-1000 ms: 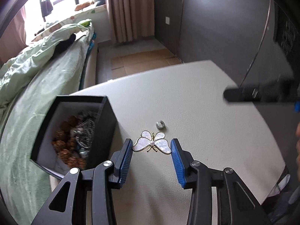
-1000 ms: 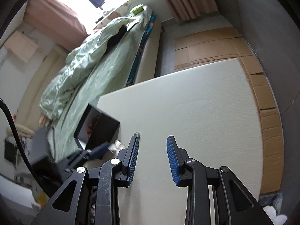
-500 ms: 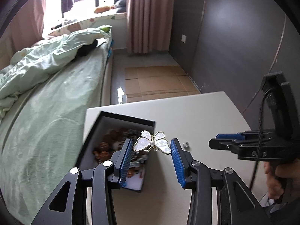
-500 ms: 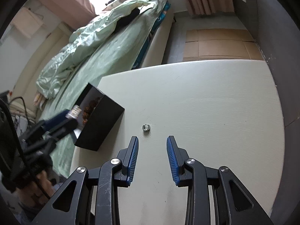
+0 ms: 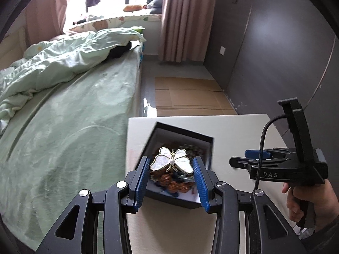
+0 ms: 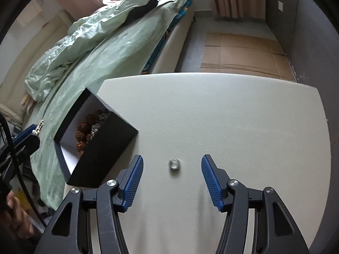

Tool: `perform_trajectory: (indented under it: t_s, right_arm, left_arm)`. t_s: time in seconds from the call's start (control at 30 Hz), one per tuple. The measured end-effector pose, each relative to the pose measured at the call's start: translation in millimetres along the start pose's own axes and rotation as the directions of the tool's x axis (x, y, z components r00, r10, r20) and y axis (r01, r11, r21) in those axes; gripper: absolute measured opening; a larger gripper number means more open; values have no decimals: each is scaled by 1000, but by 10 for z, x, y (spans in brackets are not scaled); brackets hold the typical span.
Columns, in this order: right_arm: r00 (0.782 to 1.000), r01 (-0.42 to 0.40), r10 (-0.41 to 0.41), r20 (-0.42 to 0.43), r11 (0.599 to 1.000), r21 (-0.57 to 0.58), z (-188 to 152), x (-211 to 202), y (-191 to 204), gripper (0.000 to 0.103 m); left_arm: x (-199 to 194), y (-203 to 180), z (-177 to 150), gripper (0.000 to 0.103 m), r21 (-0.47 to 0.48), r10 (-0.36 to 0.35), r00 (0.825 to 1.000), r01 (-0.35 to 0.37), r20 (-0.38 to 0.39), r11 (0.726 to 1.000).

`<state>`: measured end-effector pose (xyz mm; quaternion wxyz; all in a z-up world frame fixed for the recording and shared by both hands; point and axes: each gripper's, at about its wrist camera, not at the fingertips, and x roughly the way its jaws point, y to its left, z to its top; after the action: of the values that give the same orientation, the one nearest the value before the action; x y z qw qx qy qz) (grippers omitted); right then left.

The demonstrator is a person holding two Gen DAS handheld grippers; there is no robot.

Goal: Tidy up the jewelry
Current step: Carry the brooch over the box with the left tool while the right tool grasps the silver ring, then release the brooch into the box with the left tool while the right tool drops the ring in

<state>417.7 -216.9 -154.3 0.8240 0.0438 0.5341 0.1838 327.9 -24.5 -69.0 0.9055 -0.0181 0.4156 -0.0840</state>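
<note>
While left claw (image 5: 171,176) grips brooch (image 5: 171,163) over box (image 5: 203,140) | right claw (image 6: 172,178) wide, straddling ring (image 6: 174,164) on desk (image 6: 233,122)

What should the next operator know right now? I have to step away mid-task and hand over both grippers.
Left gripper: shut on the butterfly brooch, held above the open black box.
Right gripper: open, empty, fingers either side of the small silver ring on the white table, not touching it.
Done: beaded pieces already in the box.
Left: release the brooch into the box, then probably pick up the ring and box it.
</note>
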Motion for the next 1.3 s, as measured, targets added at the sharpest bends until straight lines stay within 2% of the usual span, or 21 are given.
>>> perform_trajectory:
  t_s: [0.23, 0.37, 0.4, 0.47, 0.6, 0.7, 0.83, 0.97, 1.1, 1.3]
  right_arm:
    - [992, 117, -119, -35, 991, -71, -9, 163, 108, 39]
    - [978, 205, -209, -16, 969, -137, -34, 185, 194, 25]
    - [971, 234, -239, -13, 958, -166, -46, 198, 235, 17]
    - [969, 237, -245, -17, 953, -191, -63, 207, 309, 14]
    - [980, 192, -198, -21, 967, -167, -47, 155, 324, 14]
    - [988, 157, -154, 27, 979, -130, -22, -51, 340, 14]
    - [994, 54, -46, 100, 996, -77, 33, -313, 370, 14]
    - [983, -93, 101, 155, 994, -58, 98, -463, 491, 14]
    - [967, -192, 196, 163, 981, -39, 143, -446, 606, 14]
    - [952, -267, 265, 150, 964, -8, 196, -224, 815, 14]
  left_arm:
    - [-38, 184, -21, 43, -34, 5, 1000, -5, 0, 999]
    - [-31, 217, -19, 43, -42, 4, 1000, -5, -1, 999]
    - [-23, 228, -16, 43, -45, 2, 1000, -2, -2, 999]
    - [-17, 227, -17, 43, -46, -1, 1000, 1, -4, 999]
    - [0, 231, -4, 43, -44, -8, 1000, 8, -9, 999]
    - [-10, 249, 9, 43, -45, -10, 1000, 9, -8, 999]
    - [-19, 268, 45, 43, -42, 0, 1000, 0, -7, 999]
    - [-46, 304, 112, 43, -29, 5, 1000, -6, -8, 1000]
    - [-84, 338, 194, 43, -15, 16, 1000, -16, -6, 1000]
    - [-126, 366, 273, 43, 7, 22, 1000, -22, -5, 1000]
